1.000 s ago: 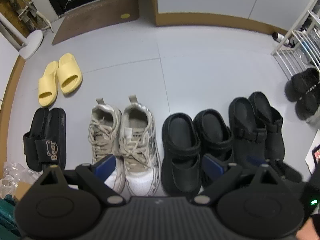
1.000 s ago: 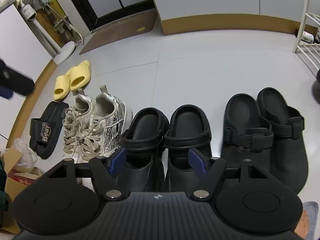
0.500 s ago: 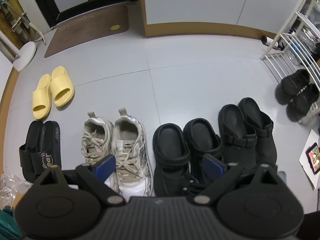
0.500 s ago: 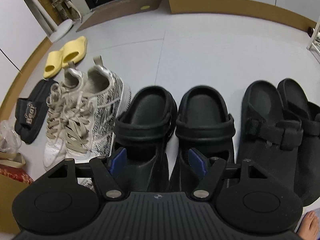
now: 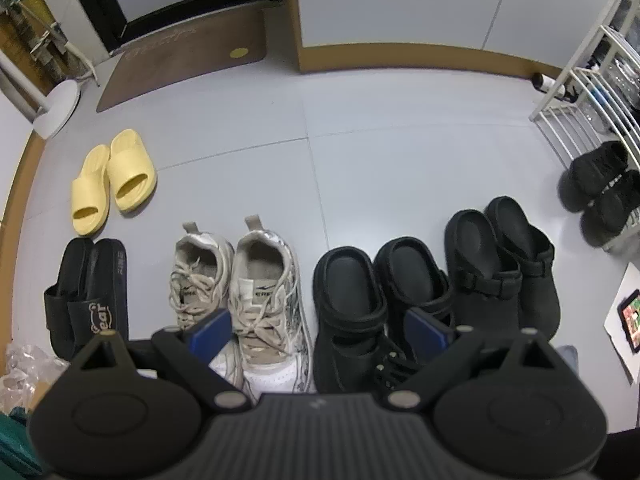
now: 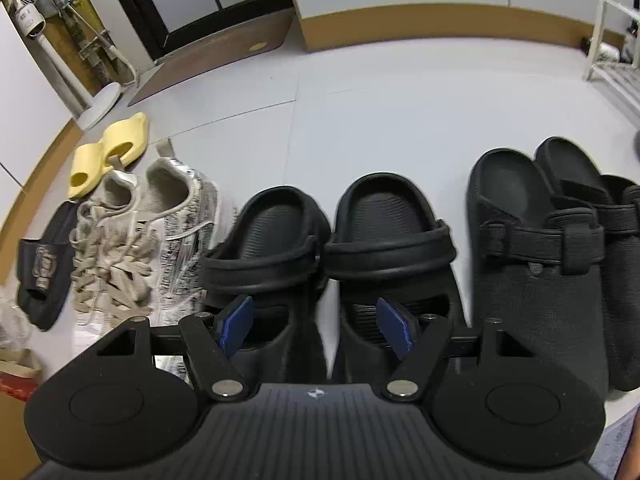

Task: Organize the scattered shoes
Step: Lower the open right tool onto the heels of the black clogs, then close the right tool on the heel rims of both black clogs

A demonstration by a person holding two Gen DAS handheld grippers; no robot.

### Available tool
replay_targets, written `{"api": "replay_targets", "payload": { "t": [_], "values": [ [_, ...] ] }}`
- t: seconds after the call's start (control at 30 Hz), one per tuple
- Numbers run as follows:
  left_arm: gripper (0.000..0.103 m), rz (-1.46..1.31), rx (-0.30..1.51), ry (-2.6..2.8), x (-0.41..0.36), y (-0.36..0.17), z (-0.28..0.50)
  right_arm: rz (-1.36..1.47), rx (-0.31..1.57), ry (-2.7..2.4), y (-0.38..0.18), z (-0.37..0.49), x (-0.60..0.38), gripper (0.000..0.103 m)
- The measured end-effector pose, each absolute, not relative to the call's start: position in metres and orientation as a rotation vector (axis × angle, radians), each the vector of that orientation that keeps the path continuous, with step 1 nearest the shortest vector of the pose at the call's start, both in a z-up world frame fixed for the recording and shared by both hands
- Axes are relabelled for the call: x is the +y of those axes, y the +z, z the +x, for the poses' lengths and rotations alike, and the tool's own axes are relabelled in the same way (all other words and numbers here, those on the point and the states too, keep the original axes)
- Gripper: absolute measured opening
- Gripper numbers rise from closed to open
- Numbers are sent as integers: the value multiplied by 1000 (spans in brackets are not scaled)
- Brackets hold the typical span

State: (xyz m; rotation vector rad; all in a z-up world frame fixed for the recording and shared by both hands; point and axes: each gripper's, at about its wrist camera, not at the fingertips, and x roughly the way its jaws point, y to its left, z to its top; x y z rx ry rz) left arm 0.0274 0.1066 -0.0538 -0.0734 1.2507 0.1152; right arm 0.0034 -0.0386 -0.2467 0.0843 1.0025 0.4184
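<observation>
1. Where the floor (image 5: pixel 400 152) meets the left wall, the black slides (image 5: pixel 86 288) lie paired and touching, a printed mark on the strap reading partly "ear" (the gripper hides its first letter); the yellow slides (image 5: pixel 112 180) sit paired just behind them, out of the front row.
2. The beige lace-up sneakers (image 5: pixel 236 280) stand side by side, heels away from the camera; their tongue labels are too small to read.
3. The left gripper (image 5: pixel 316 328) hovers above the sneakers and clogs with its blue pads spread apart, holding nothing.
4. The black strap clogs (image 6: pixel 328 248) sit touching each other; the right gripper (image 6: pixel 316 324) hangs just over their toes, pads wide, empty.
5. The black buckle clogs (image 6: pixel 552 248) close the row, and a dark pair (image 5: pixel 604 188) rests near the white rack (image 5: pixel 576 92).
6. Every pair already lies matched, so this fits tidying finished or one pair still awaiting alignment; for any further nudge, I would grip at a heel rim and keep partners touching.
</observation>
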Motion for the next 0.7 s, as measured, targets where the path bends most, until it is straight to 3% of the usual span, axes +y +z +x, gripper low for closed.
{"api": "replay_targets", "payload": {
  "t": [0.7],
  "values": [
    [95, -81, 1162, 169, 116, -26, 27, -6, 1018, 437, -268, 8, -19, 74]
  ]
}}
